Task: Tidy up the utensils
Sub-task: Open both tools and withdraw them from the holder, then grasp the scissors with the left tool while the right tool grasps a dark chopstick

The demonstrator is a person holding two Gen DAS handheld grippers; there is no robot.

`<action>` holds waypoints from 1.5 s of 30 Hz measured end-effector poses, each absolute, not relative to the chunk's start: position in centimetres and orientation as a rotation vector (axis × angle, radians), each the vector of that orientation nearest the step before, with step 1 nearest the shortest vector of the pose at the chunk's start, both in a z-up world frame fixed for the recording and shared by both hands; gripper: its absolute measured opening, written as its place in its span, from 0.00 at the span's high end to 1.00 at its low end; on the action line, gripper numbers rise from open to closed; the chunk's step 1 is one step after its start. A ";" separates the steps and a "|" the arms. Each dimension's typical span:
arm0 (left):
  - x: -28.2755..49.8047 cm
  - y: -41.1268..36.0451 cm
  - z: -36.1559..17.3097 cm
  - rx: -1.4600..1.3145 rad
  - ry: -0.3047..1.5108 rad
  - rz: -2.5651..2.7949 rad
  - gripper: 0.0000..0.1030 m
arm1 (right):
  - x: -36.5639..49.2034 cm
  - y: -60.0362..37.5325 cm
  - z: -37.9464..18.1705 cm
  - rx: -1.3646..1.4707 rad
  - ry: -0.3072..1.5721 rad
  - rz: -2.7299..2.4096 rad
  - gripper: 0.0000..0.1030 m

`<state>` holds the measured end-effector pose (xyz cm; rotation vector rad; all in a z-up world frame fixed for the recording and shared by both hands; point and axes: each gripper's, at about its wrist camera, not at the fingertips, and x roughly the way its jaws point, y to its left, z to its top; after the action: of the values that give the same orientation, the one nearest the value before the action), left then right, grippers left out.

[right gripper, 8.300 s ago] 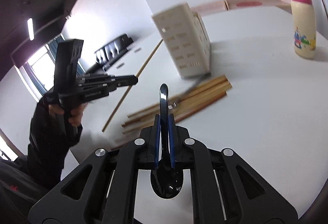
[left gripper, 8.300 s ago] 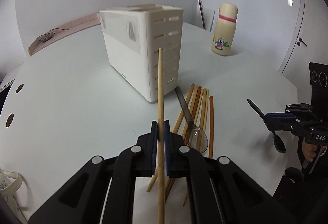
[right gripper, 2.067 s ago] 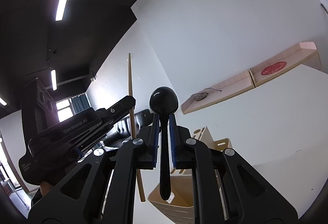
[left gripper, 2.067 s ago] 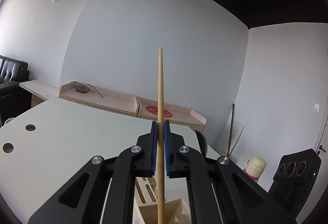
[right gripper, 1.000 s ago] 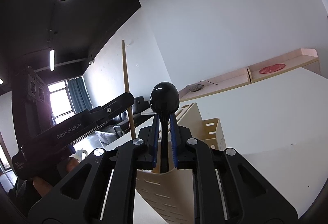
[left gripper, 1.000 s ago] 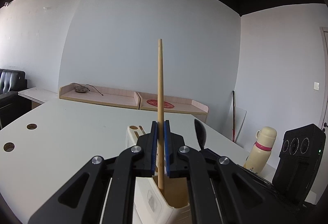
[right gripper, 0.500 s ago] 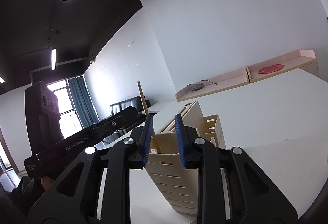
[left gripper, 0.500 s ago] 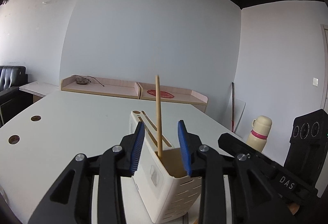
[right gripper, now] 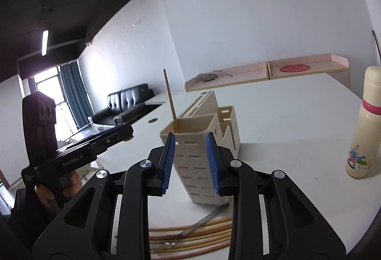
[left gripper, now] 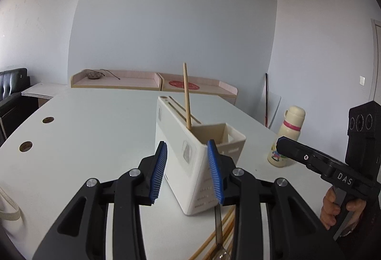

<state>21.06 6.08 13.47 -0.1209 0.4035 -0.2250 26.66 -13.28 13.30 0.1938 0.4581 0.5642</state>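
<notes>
A cream utensil holder (left gripper: 190, 155) (right gripper: 202, 164) stands on the white table. One wooden chopstick (left gripper: 187, 95) (right gripper: 170, 100) stands in its front compartment, leaning back. My left gripper (left gripper: 188, 173) is open and empty just in front of the holder. My right gripper (right gripper: 190, 162) is open and empty on the holder's other side. Several wooden chopsticks (right gripper: 190, 233) and a metal spoon (right gripper: 202, 222) lie on the table at the holder's foot; they also show in the left wrist view (left gripper: 219, 236). The black spoon is not visible.
A cream bottle with a pink band (left gripper: 287, 136) (right gripper: 364, 124) stands on the table right of the holder. The white table (left gripper: 90, 131) has two round holes at its left edge. A low shelf (left gripper: 142, 80) runs along the far wall.
Both grippers have opened and let go: the chopstick and the black spoon dropped into the holder. Both grippers have since drawn back and lower, toward the table.
</notes>
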 end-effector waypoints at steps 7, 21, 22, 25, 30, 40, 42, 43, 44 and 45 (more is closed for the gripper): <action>21.1 3.4 10.4 0.001 0.596 -0.379 0.66 | 25.5 -14.0 9.7 0.189 0.653 0.441 0.74; 25.6 -0.6 3.4 0.100 0.911 -0.486 0.67 | 22.5 -11.9 2.8 0.181 0.934 0.316 0.60; 25.9 -0.7 3.1 0.097 0.924 -0.490 0.67 | 22.3 -11.4 2.6 0.167 0.943 0.313 0.60; 26.7 -1.2 2.4 0.097 0.958 -0.496 0.67 | 22.1 -10.2 2.2 0.126 0.962 0.297 0.60; 27.6 -1.3 1.4 0.105 1.000 -0.491 0.67 | 21.9 -8.2 1.7 0.090 0.983 0.292 0.60; 28.5 -0.7 0.9 0.075 1.039 -0.509 0.75 | 22.3 -5.3 1.3 -0.027 0.976 0.155 0.64; 28.5 -0.7 0.9 0.069 1.043 -0.512 0.79 | 22.3 -5.0 1.3 -0.047 0.975 0.143 0.66; 28.5 -0.6 0.9 0.068 1.044 -0.510 0.80 | 22.4 -5.2 1.3 -0.041 0.978 0.143 0.68; 28.5 -0.6 1.0 0.067 1.046 -0.510 0.80 | 22.5 -5.3 1.3 -0.038 0.981 0.142 0.71; 28.5 -0.6 0.9 0.066 1.047 -0.509 0.80 | 22.5 -5.6 1.5 -0.033 0.983 0.142 0.74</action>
<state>28.53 -0.58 0.94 0.0662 1.0467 -0.5095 22.49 -5.57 1.47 -0.0329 0.9828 0.1424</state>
